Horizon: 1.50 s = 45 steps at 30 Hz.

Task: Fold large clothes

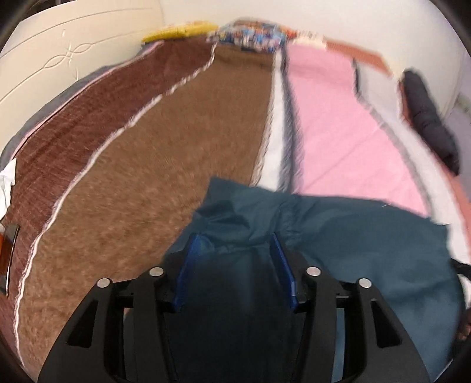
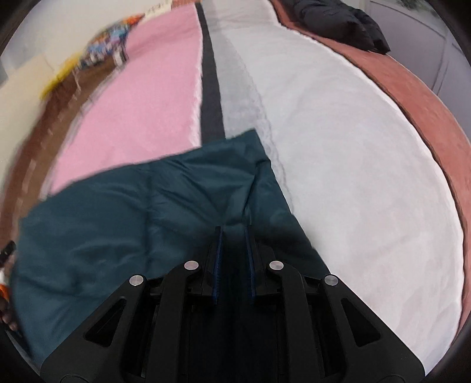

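Through the left wrist camera I see the teal garment [image 1: 338, 244] lying on the bed, spread over the brown blanket [image 1: 141, 182] on one side and the pink blanket [image 1: 338, 123] on the other. Its far edge looks roughly straight but the corner nearest me is bunched and puckered. My left gripper [image 1: 235, 238] stands wide apart, and a rumpled fold of the teal cloth sits between the blue pads [image 1: 188, 265] without either pad pressing on it, as far as I can tell. So on this side I judge the cloth is let go, or about to be.

Through the right wrist camera the same garment [image 2: 141, 224] lies across the pink blanket [image 2: 138, 103], a dark stripe and the white cover [image 2: 353, 176], with one pointed corner reaching up toward the stripe. My right gripper [image 2: 233, 229] is nearly closed, only a narrow slot left, and a ridge of teal fabric runs up out of that slot, so I read it as pinching the cloth near its right edge. A black jacket [image 2: 341, 20] lies well apart at the far end of the bed.

My judgement: at least one fold seems laid down, since the piece looks doubled and compact, but wrinkles remain and further folds are likely still to do.
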Available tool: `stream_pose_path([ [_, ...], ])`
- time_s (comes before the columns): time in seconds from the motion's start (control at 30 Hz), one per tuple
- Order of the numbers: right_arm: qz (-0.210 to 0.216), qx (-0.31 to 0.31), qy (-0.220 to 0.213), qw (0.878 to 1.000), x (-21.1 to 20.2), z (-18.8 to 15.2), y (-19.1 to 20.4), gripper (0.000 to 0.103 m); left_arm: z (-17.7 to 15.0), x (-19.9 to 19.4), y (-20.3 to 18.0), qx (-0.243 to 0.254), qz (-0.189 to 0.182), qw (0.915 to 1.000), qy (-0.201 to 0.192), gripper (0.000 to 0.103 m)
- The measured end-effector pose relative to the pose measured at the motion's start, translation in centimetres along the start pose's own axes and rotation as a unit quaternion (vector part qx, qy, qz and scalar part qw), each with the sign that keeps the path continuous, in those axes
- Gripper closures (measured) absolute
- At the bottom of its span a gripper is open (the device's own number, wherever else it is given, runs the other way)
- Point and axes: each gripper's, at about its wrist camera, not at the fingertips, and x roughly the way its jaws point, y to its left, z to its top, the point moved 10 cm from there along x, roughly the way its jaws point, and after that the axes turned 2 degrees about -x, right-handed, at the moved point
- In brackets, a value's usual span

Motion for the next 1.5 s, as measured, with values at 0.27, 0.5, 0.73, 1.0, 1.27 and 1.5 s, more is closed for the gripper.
stream_pose_path([
  [0.27,0.075,-0.055,-0.024,0.995,-6.8,-4.9,5.7,0.081,-8.5,-11.1,4.2,-0.064,-0.05,0.9966,0.013,0.034],
  [0.5,0.115,-0.097,-0.01,0.989,-7.5,-8.3,11.9,0.081,-18.4,-11.9,6.0,-0.225,-0.106,0.9649,0.084,0.028],
  [0.73,0.13,-0.069,-0.025,0.989,-10.8,-11.7,11.3,0.081,-19.3,-7.0,5.7,-0.357,-0.152,0.9137,0.12,0.028],
  [1.0,0.081,0.086,-0.012,0.993,-15.1,-18.3,-3.0,0.041,-16.7,-4.4,5.6,-0.373,-0.136,0.9125,0.099,0.027],
  [1.27,0.17,0.243,0.041,0.954,-10.7,-18.6,-6.4,0.036,-15.4,-3.6,5.4,-0.343,-0.11,0.9288,0.088,0.03],
  [1.5,0.176,0.284,0.051,0.941,-7.7,-17.5,-5.7,0.065,-14.4,-4.5,5.2,-0.298,-0.111,0.944,0.088,0.062],
])
